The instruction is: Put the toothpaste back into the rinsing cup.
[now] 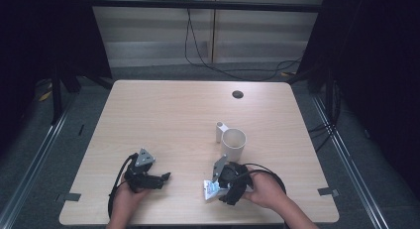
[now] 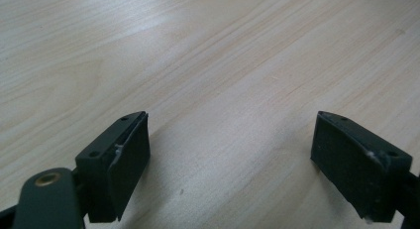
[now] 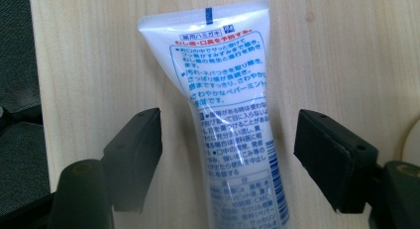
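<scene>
Toothpaste tube (image 3: 233, 120) lies flat on the bench (image 1: 163, 115) near its front edge, between the jaws of the right hand-held gripper (image 1: 214, 188), which stand wide, pads clear of it. Risk: the soft, slick tube squirts or twists out if pinched off-centre. Mug (image 1: 233, 143) sits just behind, so little room there; left hand-held gripper (image 2: 228, 154) wide, empty, open bench around.

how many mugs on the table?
1. The white mug stands right of centre on the table, just beyond the right gripper, beside a small white holder. None look hidden.
</scene>
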`<control>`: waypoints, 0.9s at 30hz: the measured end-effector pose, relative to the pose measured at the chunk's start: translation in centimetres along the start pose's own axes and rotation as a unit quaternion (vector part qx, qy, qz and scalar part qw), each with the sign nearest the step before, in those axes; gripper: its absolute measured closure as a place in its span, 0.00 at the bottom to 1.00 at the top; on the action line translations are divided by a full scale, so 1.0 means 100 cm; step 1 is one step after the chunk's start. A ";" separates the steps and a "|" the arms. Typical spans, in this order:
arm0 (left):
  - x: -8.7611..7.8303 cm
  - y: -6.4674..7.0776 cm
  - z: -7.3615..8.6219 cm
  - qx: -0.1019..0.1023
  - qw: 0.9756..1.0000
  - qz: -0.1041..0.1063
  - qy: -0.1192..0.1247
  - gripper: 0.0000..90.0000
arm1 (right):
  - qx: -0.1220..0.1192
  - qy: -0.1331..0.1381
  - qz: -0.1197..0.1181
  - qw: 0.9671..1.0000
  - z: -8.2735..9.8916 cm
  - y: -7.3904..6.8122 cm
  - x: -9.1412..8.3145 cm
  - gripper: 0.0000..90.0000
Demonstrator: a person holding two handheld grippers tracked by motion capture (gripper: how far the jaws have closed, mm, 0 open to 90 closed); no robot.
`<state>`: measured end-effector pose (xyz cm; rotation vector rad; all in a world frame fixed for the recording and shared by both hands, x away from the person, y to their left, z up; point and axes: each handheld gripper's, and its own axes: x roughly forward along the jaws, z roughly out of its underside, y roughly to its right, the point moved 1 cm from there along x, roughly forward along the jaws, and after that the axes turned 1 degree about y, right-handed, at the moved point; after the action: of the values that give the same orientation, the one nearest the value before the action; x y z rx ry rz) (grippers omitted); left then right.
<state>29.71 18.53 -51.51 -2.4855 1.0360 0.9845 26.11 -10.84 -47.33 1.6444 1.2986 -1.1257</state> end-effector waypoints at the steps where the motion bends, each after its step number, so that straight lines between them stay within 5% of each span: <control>1: 0.000 0.000 0.000 -0.001 1.000 0.000 0.000 0.17 | 0.000 -0.002 0.001 1.000 -0.001 0.000 0.001 0.30; 18: 0.000 0.000 0.000 0.000 1.000 0.000 0.000 0.17 | -0.015 -0.036 -0.025 0.999 -0.017 -0.003 0.012 0.44; 23: 0.000 0.000 0.000 0.001 1.000 0.000 0.000 0.17 | -0.013 -0.047 -0.030 0.998 -0.019 -0.002 0.011 0.55; 27: 0.000 0.000 0.000 -0.001 1.000 0.000 0.001 0.17 | -0.018 -0.049 -0.004 0.999 -0.019 -0.004 0.007 0.72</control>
<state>29.71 18.52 -51.51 -2.4884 1.0352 0.9836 26.10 -8.79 -47.40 1.5387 1.2577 -1.1666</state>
